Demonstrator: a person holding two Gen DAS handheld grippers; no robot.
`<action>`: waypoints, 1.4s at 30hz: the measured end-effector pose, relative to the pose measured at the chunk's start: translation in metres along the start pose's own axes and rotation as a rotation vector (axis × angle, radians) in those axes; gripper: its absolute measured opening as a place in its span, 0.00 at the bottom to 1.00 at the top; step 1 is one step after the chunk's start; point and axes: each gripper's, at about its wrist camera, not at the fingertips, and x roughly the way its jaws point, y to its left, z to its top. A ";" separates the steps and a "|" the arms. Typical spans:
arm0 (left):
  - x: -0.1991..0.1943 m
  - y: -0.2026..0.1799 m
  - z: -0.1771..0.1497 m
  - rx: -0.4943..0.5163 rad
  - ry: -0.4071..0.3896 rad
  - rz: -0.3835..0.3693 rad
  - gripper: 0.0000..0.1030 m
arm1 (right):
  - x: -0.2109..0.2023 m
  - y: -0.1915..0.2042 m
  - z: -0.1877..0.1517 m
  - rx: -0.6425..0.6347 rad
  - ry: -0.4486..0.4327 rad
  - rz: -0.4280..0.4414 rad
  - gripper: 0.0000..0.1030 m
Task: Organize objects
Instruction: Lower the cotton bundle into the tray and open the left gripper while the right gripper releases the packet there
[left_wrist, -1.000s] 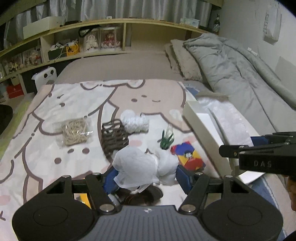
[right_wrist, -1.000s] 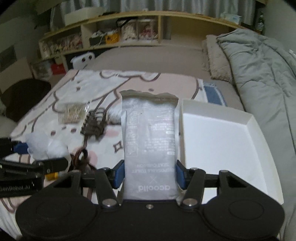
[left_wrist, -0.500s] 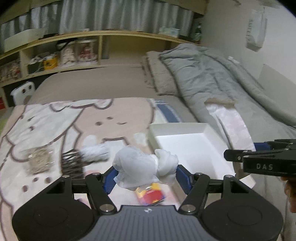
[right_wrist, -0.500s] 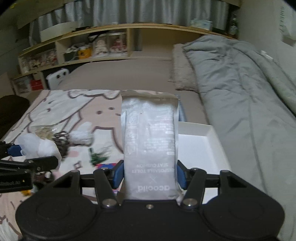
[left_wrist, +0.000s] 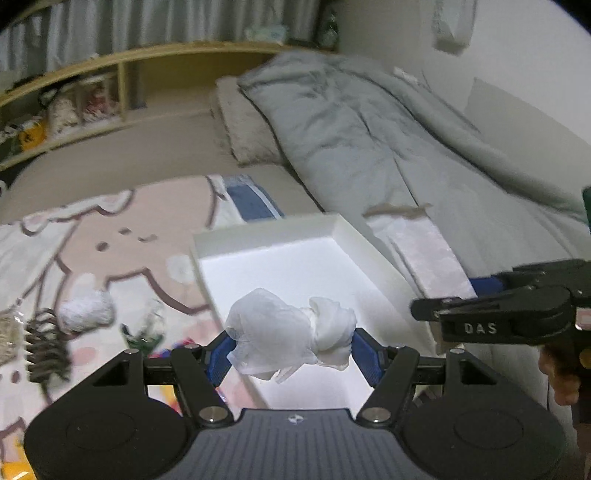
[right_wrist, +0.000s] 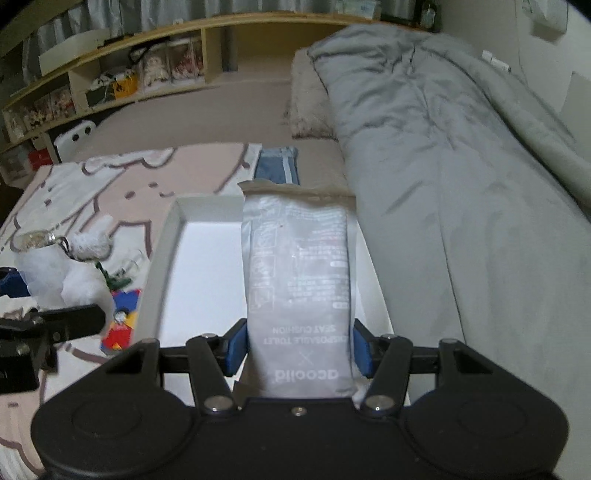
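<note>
My left gripper (left_wrist: 291, 350) is shut on a crumpled white plastic bag (left_wrist: 288, 336), held over the near part of the white tray (left_wrist: 266, 232). In the right wrist view my right gripper (right_wrist: 297, 350) is shut on a long grey seat-cushion packet (right_wrist: 297, 273) that reaches out over the right side of the white tray (right_wrist: 162, 240). The packet (left_wrist: 421, 247) also shows in the left wrist view along the tray's right wall, with the right gripper's black finger (left_wrist: 495, 314) beside it. The left gripper's finger (right_wrist: 70, 321) and its white bag (right_wrist: 62, 273) appear at the left of the right wrist view.
Left of the tray on the cartoon blanket (left_wrist: 110, 229) lie a white fluffy ball (left_wrist: 86, 312), a dark hair claw (left_wrist: 46, 343), a green clip (right_wrist: 116, 278) and a red-yellow-blue packet (right_wrist: 123, 321). A grey duvet (right_wrist: 461, 184) fills the right. Wooden shelves (right_wrist: 147, 74) line the back.
Both grippers have swung right from the loose items on the blanket to over the white tray, each still holding its object. The views are motion-blurred.
</note>
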 end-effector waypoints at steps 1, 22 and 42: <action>0.005 -0.003 -0.002 0.003 0.013 -0.006 0.66 | 0.005 -0.004 -0.002 -0.003 0.009 0.003 0.56; 0.069 -0.020 -0.021 -0.062 0.201 0.009 0.86 | 0.071 -0.023 -0.029 0.000 0.153 0.015 0.80; 0.035 -0.017 -0.022 -0.046 0.196 0.025 0.86 | 0.022 -0.032 -0.031 0.088 0.102 0.013 0.80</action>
